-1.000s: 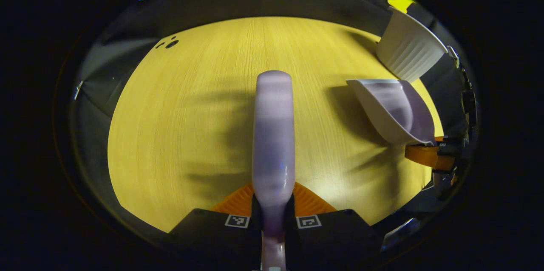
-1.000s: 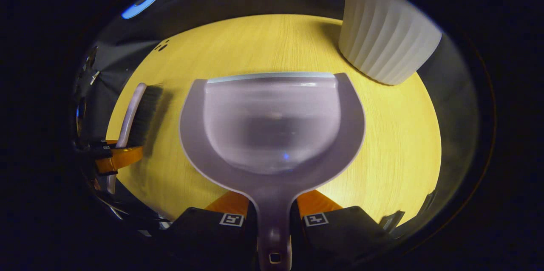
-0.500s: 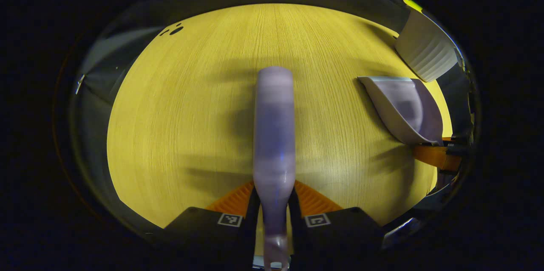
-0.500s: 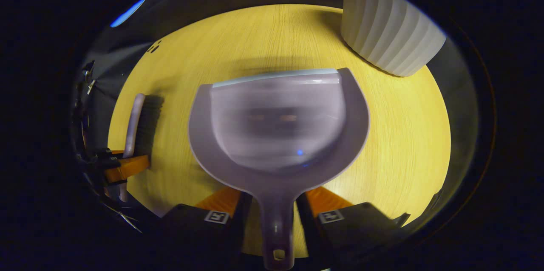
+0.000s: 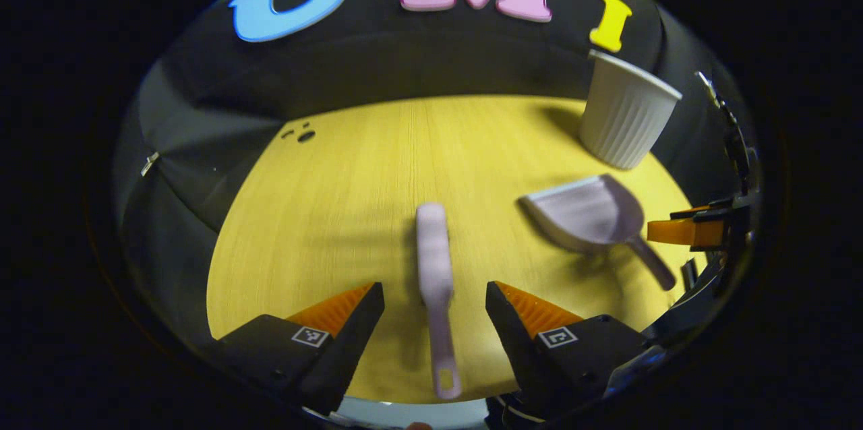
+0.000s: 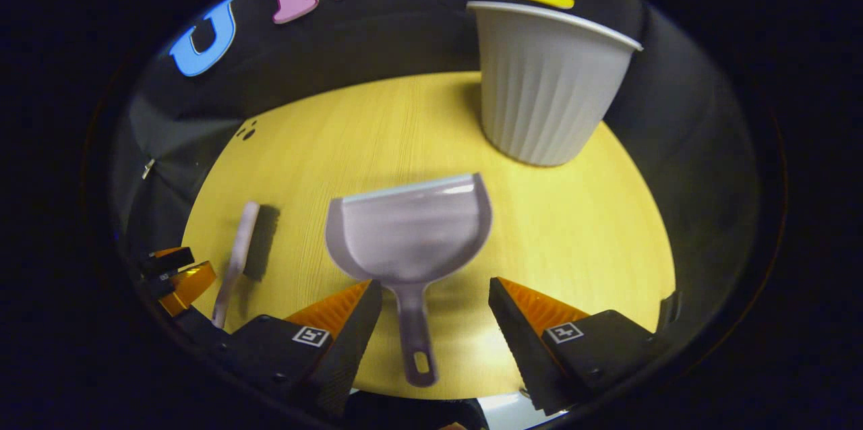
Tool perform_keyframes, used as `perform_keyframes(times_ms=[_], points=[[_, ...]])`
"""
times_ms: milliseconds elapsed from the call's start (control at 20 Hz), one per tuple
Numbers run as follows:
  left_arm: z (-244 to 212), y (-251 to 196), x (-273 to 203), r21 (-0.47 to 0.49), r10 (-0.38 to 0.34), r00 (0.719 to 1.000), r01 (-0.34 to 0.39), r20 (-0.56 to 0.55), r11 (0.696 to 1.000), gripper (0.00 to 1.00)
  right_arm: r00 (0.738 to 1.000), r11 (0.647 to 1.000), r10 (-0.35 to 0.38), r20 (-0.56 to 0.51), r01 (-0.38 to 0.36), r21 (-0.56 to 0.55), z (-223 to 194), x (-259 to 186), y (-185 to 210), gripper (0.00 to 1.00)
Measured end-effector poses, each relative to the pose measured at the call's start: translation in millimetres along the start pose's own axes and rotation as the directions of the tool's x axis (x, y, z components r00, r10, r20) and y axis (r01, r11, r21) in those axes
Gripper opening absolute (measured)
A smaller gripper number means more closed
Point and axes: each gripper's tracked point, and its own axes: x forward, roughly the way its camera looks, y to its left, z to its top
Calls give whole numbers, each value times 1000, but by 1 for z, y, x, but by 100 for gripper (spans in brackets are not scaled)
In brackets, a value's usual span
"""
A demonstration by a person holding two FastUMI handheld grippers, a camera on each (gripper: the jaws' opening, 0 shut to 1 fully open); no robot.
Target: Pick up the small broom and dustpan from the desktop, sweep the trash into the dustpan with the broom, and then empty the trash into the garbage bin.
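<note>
Yellow desktop: broom and dustpan lying flat, bin upright beyond. Left gripper spread astride broom handle; right gripper spread astride dustpan handle. No trash discernible. Step: likely tools down, task ending. Next: withdraw.

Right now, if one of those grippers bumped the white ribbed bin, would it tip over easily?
Probably, yes. The white ribbed bin is tall and tapers to a base narrower than its rim, so a push near the top would likely topple it. Its thin wall suggests light plastic, so it might just slide on the smooth wooden desktop. Its contents are hidden.
</note>
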Motion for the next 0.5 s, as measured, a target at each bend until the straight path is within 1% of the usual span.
perform_keyframes(times_ms=[50,100,150,200,250,300,350,400,500], points=[[14,-1,-19,-16,-5,997,6,77,1000,96,998,1000,-3,67,3,6,16,-16,-1,99],[29,-3,-40,-27,1,988,3,155,1000,96,991,1000,-5,136,4,11,32,-33,-3,100],[46,-2,-62,-37,13,973,-5,231,999,96,978,1000,-4,206,2,9,49,-52,-4,100],[58,-1,-84,-44,26,952,-13,306,999,96,961,1000,1,276,-1,0,62,-71,-4,99],[72,0,-108,-46,34,925,-18,379,999,96,939,1000,6,344,-3,-10,76,-93,-2,99],[83,-2,-127,-40,31,892,-15,451,999,96,912,1000,17,410,-9,-22,90,-114,0,99],[96,-5,-149,-26,29,852,-18,523,1000,96,884,999,30,467,-15,-36,101,-135,5,99],[104,-8,-170,-19,41,817,-37,575,999,96,857,999,46,514,-25,-48,110,-150,11,99],[106,-9,-204,-19,86,770,-96,633,995,96,798,994,101,594,-64,-83,122,-178,24,99]])
